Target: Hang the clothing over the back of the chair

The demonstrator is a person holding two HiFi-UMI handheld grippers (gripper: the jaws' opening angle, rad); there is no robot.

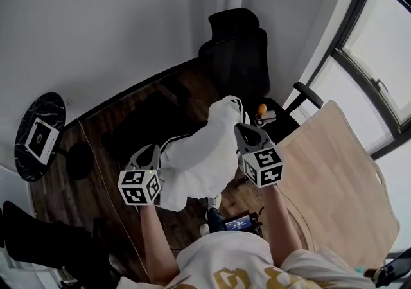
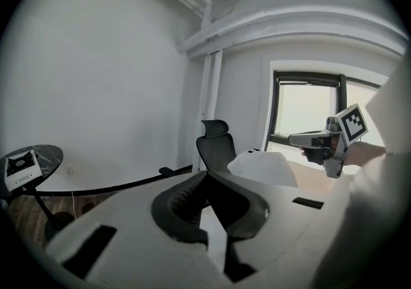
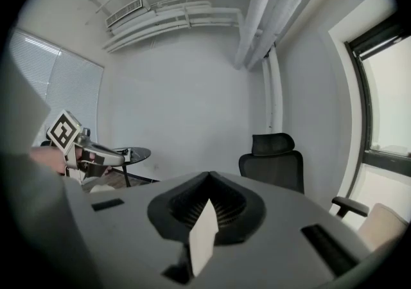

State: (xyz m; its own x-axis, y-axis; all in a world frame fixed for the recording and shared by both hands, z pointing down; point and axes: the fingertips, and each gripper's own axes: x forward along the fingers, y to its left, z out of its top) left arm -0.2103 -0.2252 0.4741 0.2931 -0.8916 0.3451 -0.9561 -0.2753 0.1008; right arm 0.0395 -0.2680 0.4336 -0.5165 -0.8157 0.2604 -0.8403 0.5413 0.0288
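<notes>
the fingers (image 2: 180, 203) of the left gripper (image 2: 209, 183) are pressed together, with a thin fold of the white clothing (image 1: 196, 162) pinched between them. the fingers (image 3: 234, 207) of the right gripper (image 3: 209, 182) are closed the same way, and a white edge of the clothing stands up in the pinch. both grippers point toward the black chair (image 1: 236, 56) and tip a little downward. their marker cubes are nearest the person, whose bare forearms (image 1: 154, 236) reach out side by side. the clothing hangs bunched between the grippers above the wooden floor (image 1: 96, 172), on the person's side of the chair and clear of its back. a round dark table (image 1: 40, 135) stands well to the chair's left, and a pale wooden bench (image 1: 334, 172) lies to its right.
</notes>
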